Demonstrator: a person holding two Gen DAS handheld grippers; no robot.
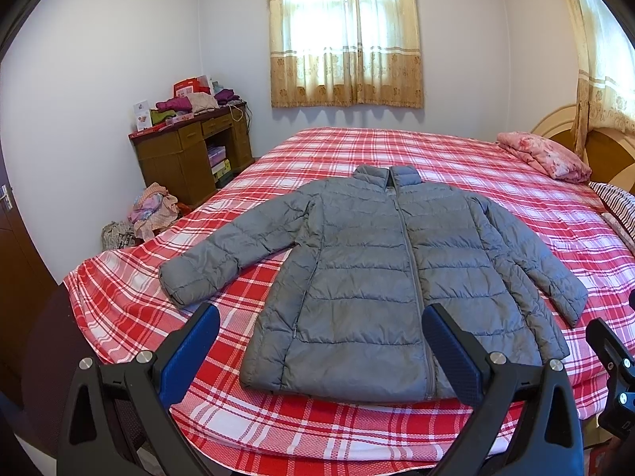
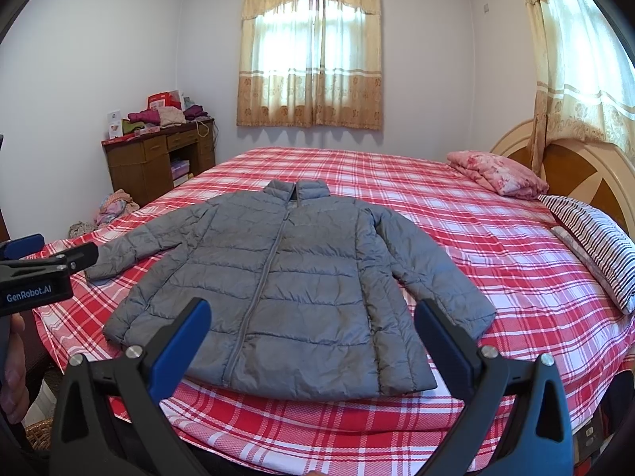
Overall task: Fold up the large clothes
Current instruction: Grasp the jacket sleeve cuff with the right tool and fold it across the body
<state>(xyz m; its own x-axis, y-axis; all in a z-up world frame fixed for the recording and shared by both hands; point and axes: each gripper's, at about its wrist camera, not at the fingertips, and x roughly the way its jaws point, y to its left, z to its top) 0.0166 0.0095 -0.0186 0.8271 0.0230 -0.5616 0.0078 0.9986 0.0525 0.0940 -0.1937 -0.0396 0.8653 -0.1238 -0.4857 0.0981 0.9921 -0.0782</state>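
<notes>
Jacket (image 1: 381, 273), grey quilted puffer, lies flat and face-up on the bed (image 1: 496, 182), zip closed, collar toward the window (image 1: 345, 35), hem toward the cameras near the bed's front edge. Both sleeves spread outward and downward from the jacket's shoulders, cuffs resting on the red-and-white plaid sheet. No fold in it yet.

Left claw (image 1: 321, 341) hovers over the jacket's hem on the left half, fingers spread wide, blue pads facing each other, nothing between them. Whether it touches the fabric cannot be told.

Right claw (image 2: 313, 337) sits over the jacket's hem and right cuff, fingers likewise spread wide, holding nothing. In the right wrist view the left claw's black body shows off the jacket's left cuff, with part of a hand (image 2: 14, 373) below it.

Beyond the jacket's right sleeve: a folded pink floral blanket (image 2: 500, 176) near the wooden headboard (image 2: 575, 166), and a striped pillow (image 2: 595, 246) just beside it. Beyond the left sleeve: a brown desk (image 1: 190, 154) piled with clothes, and more clothes heaped on the floor against it.
</notes>
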